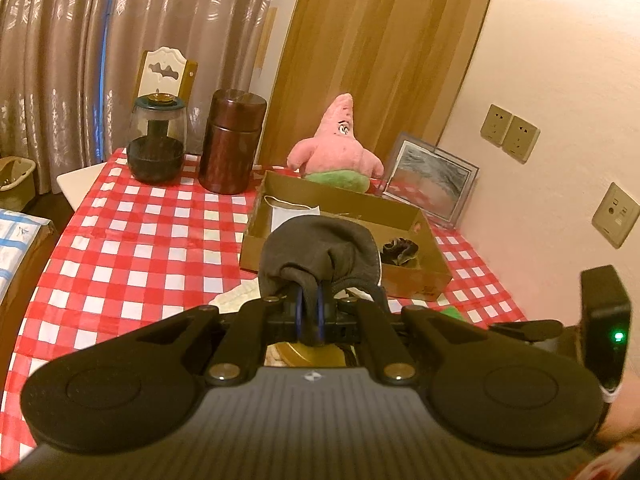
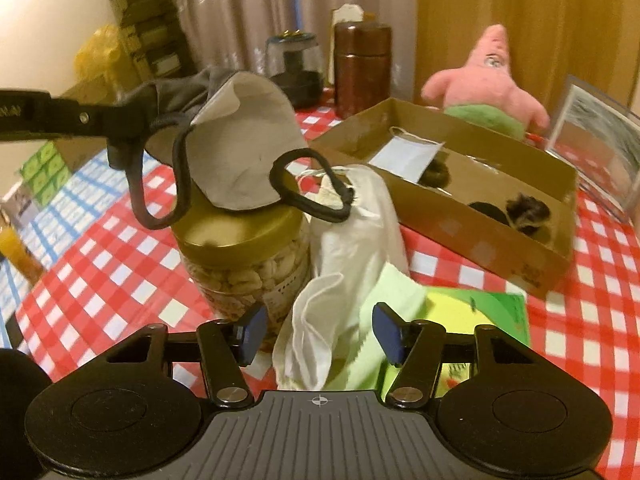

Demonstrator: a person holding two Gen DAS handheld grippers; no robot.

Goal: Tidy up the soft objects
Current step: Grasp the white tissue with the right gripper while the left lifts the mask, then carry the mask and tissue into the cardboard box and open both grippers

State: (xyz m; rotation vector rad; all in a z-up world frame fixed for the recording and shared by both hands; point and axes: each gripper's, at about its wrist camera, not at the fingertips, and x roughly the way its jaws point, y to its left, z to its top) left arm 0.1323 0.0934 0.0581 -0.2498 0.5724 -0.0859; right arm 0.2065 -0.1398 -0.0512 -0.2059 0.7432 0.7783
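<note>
My left gripper (image 1: 310, 312) is shut on a grey cloth face mask (image 1: 320, 252) and holds it in the air in front of the cardboard box (image 1: 416, 276). In the right wrist view the same mask (image 2: 244, 148) hangs from the left gripper (image 2: 124, 124) over a gold-lidded jar (image 2: 244, 256), its black ear loop (image 2: 312, 188) drooping. My right gripper (image 2: 320, 330) is open around a crumpled white cloth (image 2: 348, 248) lying on the table. The box (image 2: 480, 240) holds a white mask (image 2: 404, 156) and dark fuzzy items (image 2: 524, 208).
A pink starfish plush (image 1: 340, 144) stands behind the box beside a picture frame (image 1: 432, 178). A brown canister (image 1: 232, 144) and a glass jar (image 1: 156, 144) stand at the back of the red checked tablecloth (image 1: 140, 240). Green and yellow papers (image 2: 480, 312) lie right of the cloth.
</note>
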